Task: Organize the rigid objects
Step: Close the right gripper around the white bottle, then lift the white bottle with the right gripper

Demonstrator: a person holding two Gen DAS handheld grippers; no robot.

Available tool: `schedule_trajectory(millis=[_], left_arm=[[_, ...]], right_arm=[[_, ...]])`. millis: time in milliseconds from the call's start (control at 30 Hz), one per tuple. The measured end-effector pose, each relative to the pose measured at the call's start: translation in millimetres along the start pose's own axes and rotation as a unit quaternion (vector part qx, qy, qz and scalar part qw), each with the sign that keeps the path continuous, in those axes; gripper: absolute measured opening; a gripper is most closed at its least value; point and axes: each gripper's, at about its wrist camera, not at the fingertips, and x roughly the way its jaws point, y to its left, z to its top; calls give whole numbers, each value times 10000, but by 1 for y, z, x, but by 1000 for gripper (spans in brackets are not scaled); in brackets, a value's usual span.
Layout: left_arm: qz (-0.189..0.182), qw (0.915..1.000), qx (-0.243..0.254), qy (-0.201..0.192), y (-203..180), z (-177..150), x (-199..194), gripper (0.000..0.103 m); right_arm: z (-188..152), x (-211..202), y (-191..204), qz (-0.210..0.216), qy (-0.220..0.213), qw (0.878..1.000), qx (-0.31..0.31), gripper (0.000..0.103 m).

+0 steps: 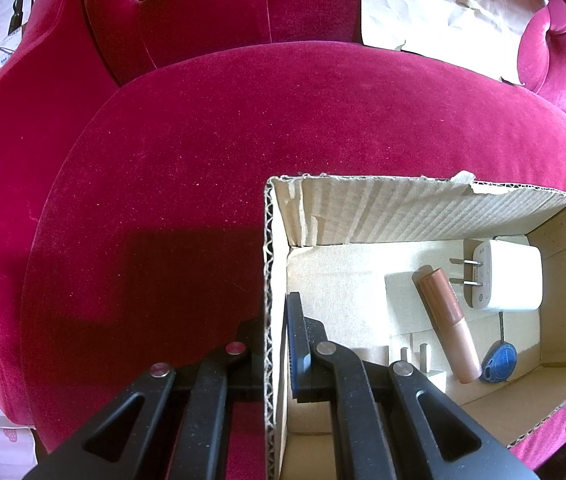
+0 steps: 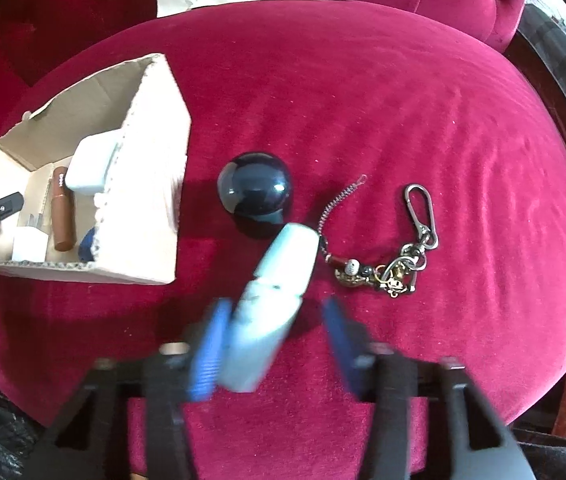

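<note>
The right gripper (image 2: 271, 344) was closest to the camera, and it looked blurry. Its two blue fingers (image 2: 209, 354) were apart. A pale blue case (image 2: 273, 304) lay between them, leaning to one side. The left finger touched the case, but the right finger was off to the side with a gap, so the case was not squeezed tight.

That was the risk. With only one finger on it, the case could tip, slide out, and fall on the red cushion (image 2: 403, 100). A thin chain (image 2: 341, 200) ran from the top of the case. If the case got lifted, the chain could drag or catch on the key ring (image 2: 407, 256) just beside it. The shiny dark ball (image 2: 255, 188) sat just behind the case. A bump could send it rolling, since the cushion was soft and round.

The cardboard box (image 2: 151, 216) sat off to the left. Inside it were a white plug (image 1: 507, 276), a brown tube (image 1: 445, 320) and a blue tag (image 1: 499, 362).

The left gripper (image 1: 271, 340) was clamped on the box wall (image 1: 269, 280), one finger inside and one outside. If it let go or pulled, the box could tilt and spill.
</note>
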Motion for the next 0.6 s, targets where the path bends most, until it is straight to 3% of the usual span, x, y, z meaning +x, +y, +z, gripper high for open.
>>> schedule_trajectory(millis=[133, 600], left_arm=[[3, 10000, 1, 2, 0, 0, 0, 5], [1, 10000, -11, 4, 3, 0, -1, 5]], right_arm=[[-5, -3, 4, -34, -21, 10000, -33, 28], [-2, -27, 5, -131, -43, 9999, -12, 27]])
